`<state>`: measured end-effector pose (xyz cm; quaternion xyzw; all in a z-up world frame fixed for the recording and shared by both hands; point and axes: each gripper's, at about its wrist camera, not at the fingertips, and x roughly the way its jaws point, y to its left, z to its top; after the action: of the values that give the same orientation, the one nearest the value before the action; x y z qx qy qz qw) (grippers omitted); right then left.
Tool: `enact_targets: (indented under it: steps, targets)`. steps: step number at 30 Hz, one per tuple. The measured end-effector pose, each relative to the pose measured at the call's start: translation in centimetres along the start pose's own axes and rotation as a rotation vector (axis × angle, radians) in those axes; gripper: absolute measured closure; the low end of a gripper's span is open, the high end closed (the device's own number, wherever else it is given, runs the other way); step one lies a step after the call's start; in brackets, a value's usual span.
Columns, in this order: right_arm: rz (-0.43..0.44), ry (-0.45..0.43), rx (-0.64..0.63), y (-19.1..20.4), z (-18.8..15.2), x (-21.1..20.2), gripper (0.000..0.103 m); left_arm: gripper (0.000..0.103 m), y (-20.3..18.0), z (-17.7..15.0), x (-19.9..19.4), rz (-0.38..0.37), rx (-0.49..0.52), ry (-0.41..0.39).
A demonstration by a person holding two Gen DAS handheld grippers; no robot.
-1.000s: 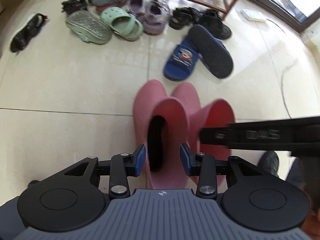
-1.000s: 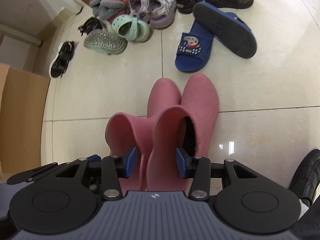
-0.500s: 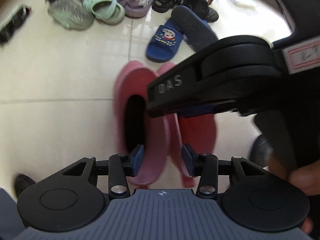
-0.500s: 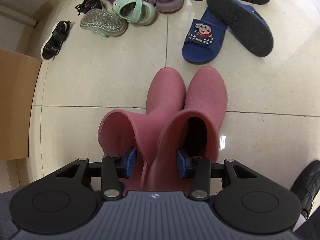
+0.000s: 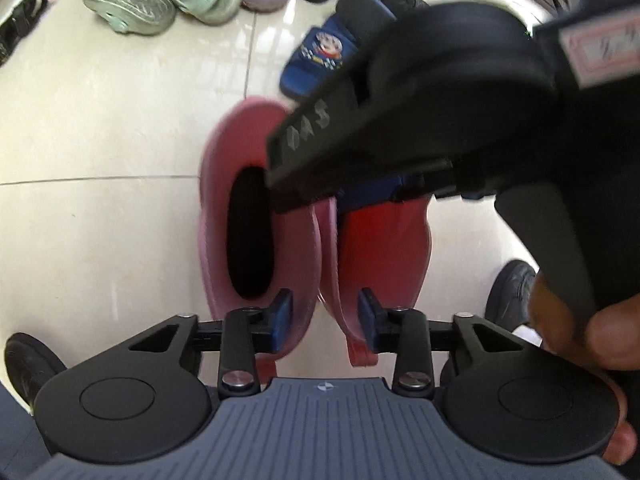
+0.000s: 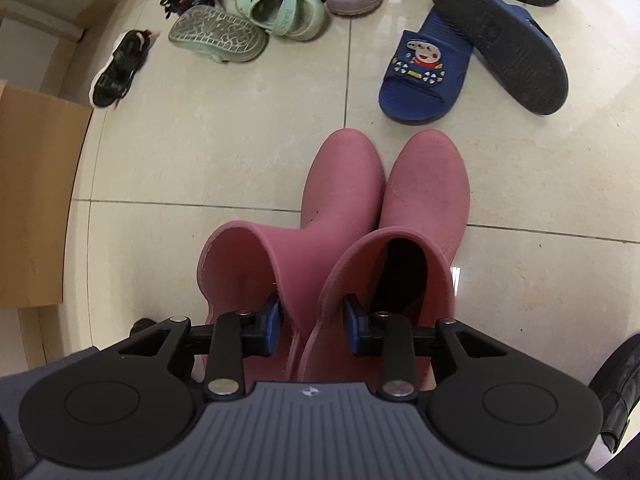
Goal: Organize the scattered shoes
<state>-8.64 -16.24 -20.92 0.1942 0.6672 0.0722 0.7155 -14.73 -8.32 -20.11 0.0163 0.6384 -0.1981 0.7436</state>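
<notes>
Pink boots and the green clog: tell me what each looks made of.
Pink boots: likely moulded rubber or PVC, matte; seamless one-piece shafts, thin rims that flex out of round.
Green clog: apparently foam resin, soft satin finish; thick moulded body with punched vent holes.

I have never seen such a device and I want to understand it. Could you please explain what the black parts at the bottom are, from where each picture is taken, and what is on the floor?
There is no robot here. A person holds a two-finger gripper in each hand, and each gripper carries a wide-angle camera that looks along its fingers. One picture comes from the left gripper, the other from the right gripper. The black parts with blue pads are those fingers.

On the tiled floor a pair of pink boots stands upright, side by side. Both grippers point down at the boot tops. Each one has a finger in either boot, with the two neighbouring walls between the fingers. The jaws are closing but do not seem to pinch yet.

Farther away lie blue slippers, green clogs, a black sandal and other shoes.
</notes>
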Motion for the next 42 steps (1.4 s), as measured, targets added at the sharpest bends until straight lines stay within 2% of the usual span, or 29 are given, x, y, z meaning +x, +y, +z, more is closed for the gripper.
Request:
enact_targets:
  steps: [4,9,10,12,14,16,21,23,27,30,33,38,42]
  targets:
    - [-0.019,0.008,0.002,-0.1,-0.1,0.4,0.074,0.074,-0.3,-0.4,0.6,0.014,0.035,-0.012]
    - [-0.050,0.029,-0.023,0.0,0.0,1.4,0.075,0.074,-0.4,-0.3,1.5,0.046,0.041,-0.023]
    - [-0.057,0.034,-0.032,0.0,0.0,1.7,0.075,0.075,-0.5,-0.3,1.7,0.052,0.044,-0.030]
    - [-0.066,0.046,-0.035,-0.3,0.2,2.2,0.078,0.084,-0.6,-0.3,2.1,0.061,0.050,-0.043]
    - [-0.058,0.040,-0.020,-0.8,0.3,2.4,0.086,0.091,-0.8,-0.2,2.5,0.071,0.055,-0.056]
    - [-0.065,0.031,-0.038,-0.6,0.1,2.2,0.093,0.094,-0.9,-0.4,2.2,0.074,0.043,-0.071]
    - [-0.085,0.005,-0.072,-0.8,0.3,0.2,0.097,0.095,-2.3,0.2,1.4,0.081,0.022,-0.082]
    - [-0.099,0.002,-0.102,-1.3,0.8,-1.2,0.098,0.095,-3.5,0.7,0.9,0.065,0.010,-0.099]
    - [-0.157,0.025,-0.170,-2.9,2.0,-3.9,0.098,0.095,-7.3,2.2,0.2,-0.026,-0.002,-0.133]
    - [-0.195,0.061,-0.182,-4.5,2.9,-5.4,0.099,0.095,-9.9,3.3,0.6,-0.092,-0.015,-0.130]
    - [-0.229,0.089,-0.165,-7.2,3.7,-6.6,0.099,0.095,-12.0,4.2,1.4,-0.121,-0.010,-0.119]
    - [-0.278,0.096,-0.143,-11.6,4.7,-8.8,0.102,0.095,-16.4,6.0,3.2,-0.164,0.037,-0.121]
    - [-0.281,0.078,-0.084,-16.4,5.1,-11.1,0.102,0.094,-20.7,7.6,4.6,-0.188,0.125,-0.125]
